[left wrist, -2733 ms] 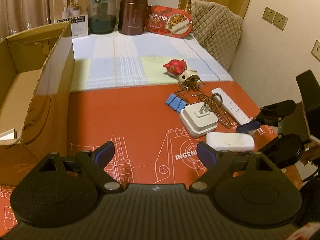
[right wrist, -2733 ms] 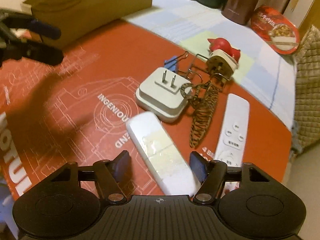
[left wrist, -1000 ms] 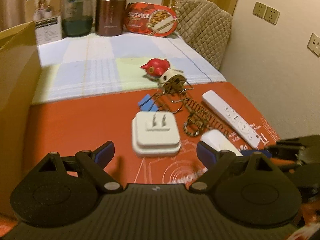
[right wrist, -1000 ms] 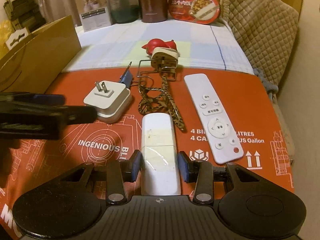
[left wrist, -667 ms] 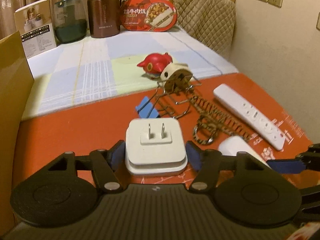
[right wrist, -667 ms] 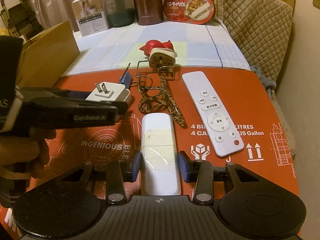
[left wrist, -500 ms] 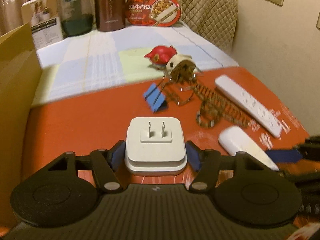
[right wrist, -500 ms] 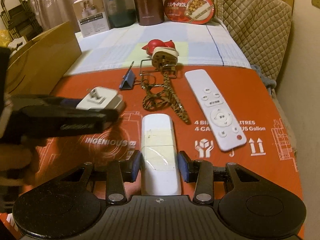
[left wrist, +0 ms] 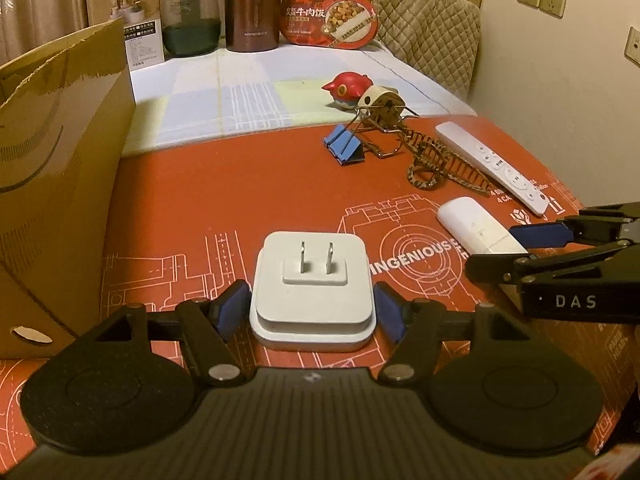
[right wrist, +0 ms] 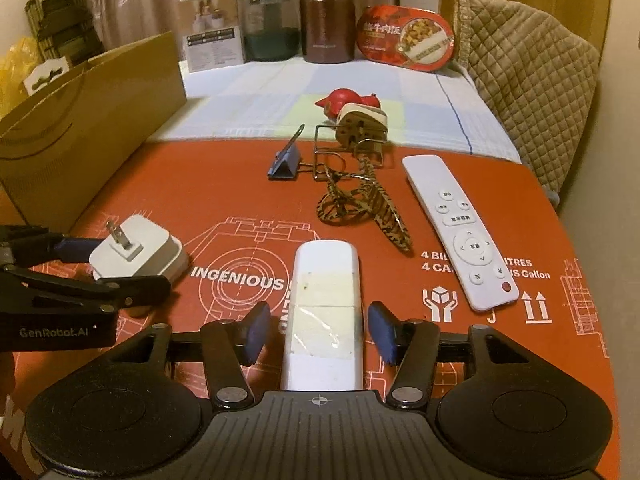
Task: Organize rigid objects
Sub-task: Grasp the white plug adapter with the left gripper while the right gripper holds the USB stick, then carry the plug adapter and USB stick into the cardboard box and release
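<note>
left hand-held gripper (left wrist: 312, 314): opening, pads just off the square white plug adapter (left wrist: 312, 288)
right hand-held gripper (right wrist: 320, 334): opening, released, flat white plastic bar (right wrist: 324, 304) between its pads

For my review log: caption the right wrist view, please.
Right gripper opening around a white bar on the red mat; remote beside it.

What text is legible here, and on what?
"INGENIOUS", "4 CA… Gallon": red mat
"GenRobot.AI": left tool
"DAS": right tool
"牛肉饭": red food tray
White remote buttons, white box, brown flask: too small to read.
</note>
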